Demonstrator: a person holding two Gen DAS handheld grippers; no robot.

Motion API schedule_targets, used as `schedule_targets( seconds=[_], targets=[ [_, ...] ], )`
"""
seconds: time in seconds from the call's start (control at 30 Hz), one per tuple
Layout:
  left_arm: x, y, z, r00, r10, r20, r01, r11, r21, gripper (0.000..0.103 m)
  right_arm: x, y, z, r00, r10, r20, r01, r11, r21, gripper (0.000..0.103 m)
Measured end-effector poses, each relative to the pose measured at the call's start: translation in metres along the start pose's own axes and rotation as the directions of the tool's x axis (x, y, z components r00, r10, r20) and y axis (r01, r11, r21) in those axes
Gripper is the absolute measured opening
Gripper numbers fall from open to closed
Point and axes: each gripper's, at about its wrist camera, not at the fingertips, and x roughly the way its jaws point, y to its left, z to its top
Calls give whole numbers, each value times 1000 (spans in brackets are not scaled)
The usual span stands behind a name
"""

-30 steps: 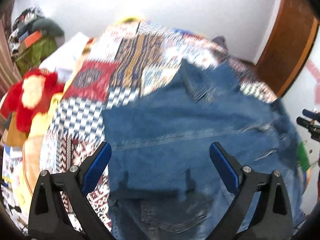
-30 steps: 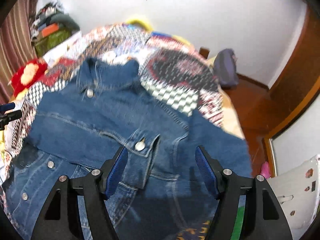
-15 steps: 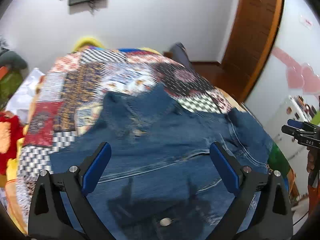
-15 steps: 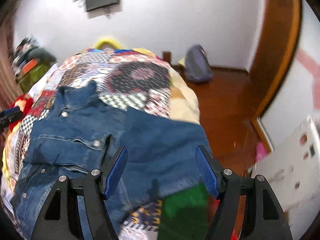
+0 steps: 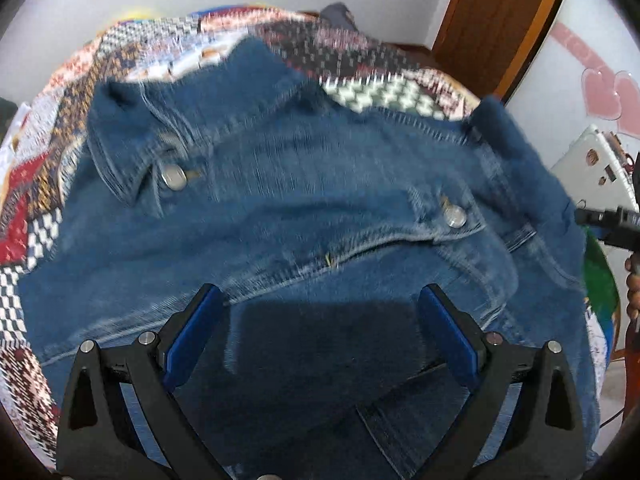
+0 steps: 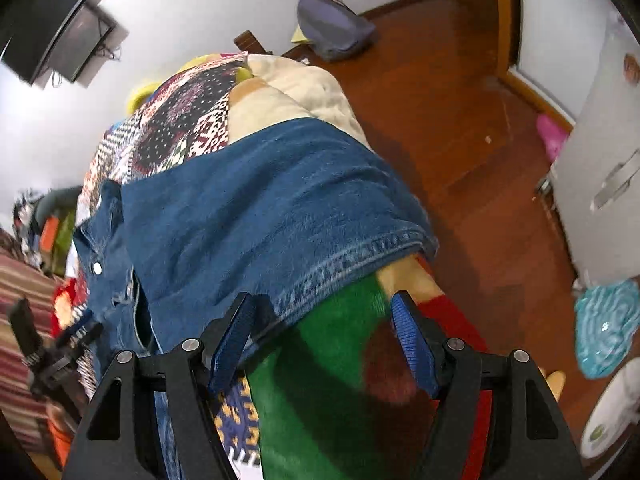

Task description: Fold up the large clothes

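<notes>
Much of my left wrist view is smeared with blur, so the stitching and buttons on the denim jacket are hard to read, and its lower hem is cut off behind my left gripper. That gripper's jaws stand wide apart with nothing between the pads; the jacket lies spread front-up right under and ahead of it, collar at the far end, on the patchwork quilt of the bed. At the right edge of that view I catch only a sliver of my right gripper and some fingers of the person's hand; the rest is out of frame

Through the right wrist view, my right gripper is also parted and holding nothing. A jacket sleeve drapes over the bed's edge just ahead of it, its cuff near the left pad, though I cannot tell whether they touch. Below the jaws is a green and red blanket. The jacket's body is mostly hidden beyond the sleeve, to the gripper's left
</notes>
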Motion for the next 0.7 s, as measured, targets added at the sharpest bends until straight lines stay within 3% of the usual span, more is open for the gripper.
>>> schedule_targets(
  seconds=[0.2, 0.3, 0.33, 0.43, 0.57, 0.7],
  targets=[
    [11, -2, -2, 1000, 2, -26, -2, 1000, 0, 100, 22, -12, 20, 996, 84, 14, -85, 991, 100, 71],
    [12, -4, -2, 1000, 7, -27, -7, 1000, 2, 100, 30, -15, 30, 995, 98, 31, -101, 985, 141, 68],
    [12, -4, -2, 1000, 11, -27, -11, 1000, 4, 100, 32, -14, 33, 995, 88, 38, -93, 985, 149, 60],
    [12, -3, 0, 999, 21, -26, -21, 1000, 3, 100, 32, -9, 37, 996, 67, 60, -75, 988, 138, 47],
    [1, 4, -4, 1000, 15, -12, -15, 999, -39, 99, 13, 3, 34, 991, 62, 116, -73, 993, 94, 15],
    [-21, 12, -11, 1000, 11, 28, -9, 998, -56, 99, -21, 33, 31, 977, 99, 188, -103, 995, 7, 9]
  ],
)
